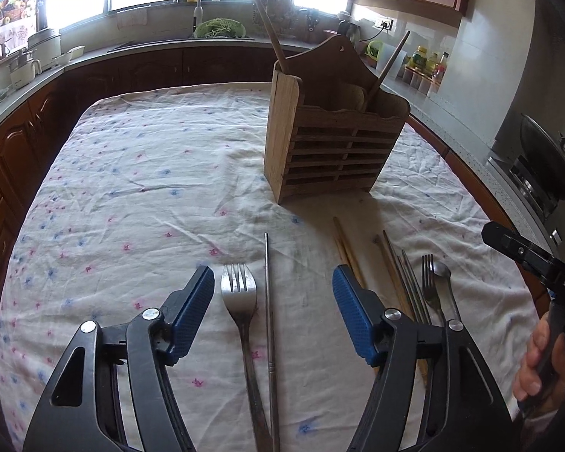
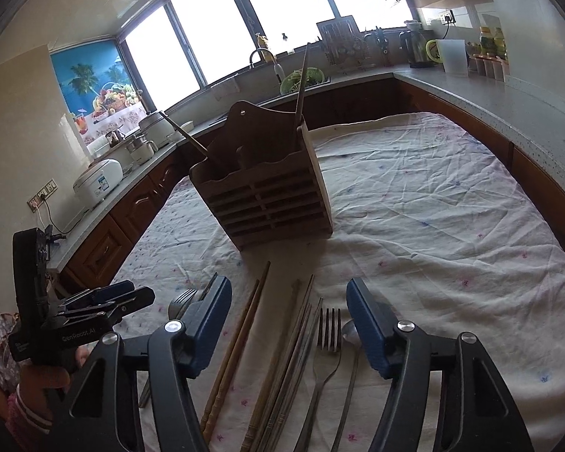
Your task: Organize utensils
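A wooden slatted utensil holder (image 1: 331, 143) stands on the flowered tablecloth, with wooden sticks standing in it; it also shows in the right wrist view (image 2: 267, 203). My left gripper (image 1: 273, 282) is open and empty, low over a large fork (image 1: 239, 293) and a metal chopstick (image 1: 269, 320) lying between its fingers. To its right lie wooden chopsticks (image 1: 348, 252), metal chopsticks (image 1: 410, 286), a small fork (image 1: 429, 282) and a spoon (image 1: 443, 275). My right gripper (image 2: 288, 303) is open and empty above wooden chopsticks (image 2: 241, 335), several more chopsticks (image 2: 297, 339), a fork (image 2: 327, 342) and a spoon (image 2: 352, 333).
The tablecloth (image 1: 132, 173) covers the whole table. Kitchen counters with a sink (image 1: 214, 32), pots (image 1: 37, 52) and bottles (image 1: 425, 62) surround it. A wok (image 1: 546, 162) sits on the stove at the right. The left gripper shows at the left in the right wrist view (image 2: 94, 305).
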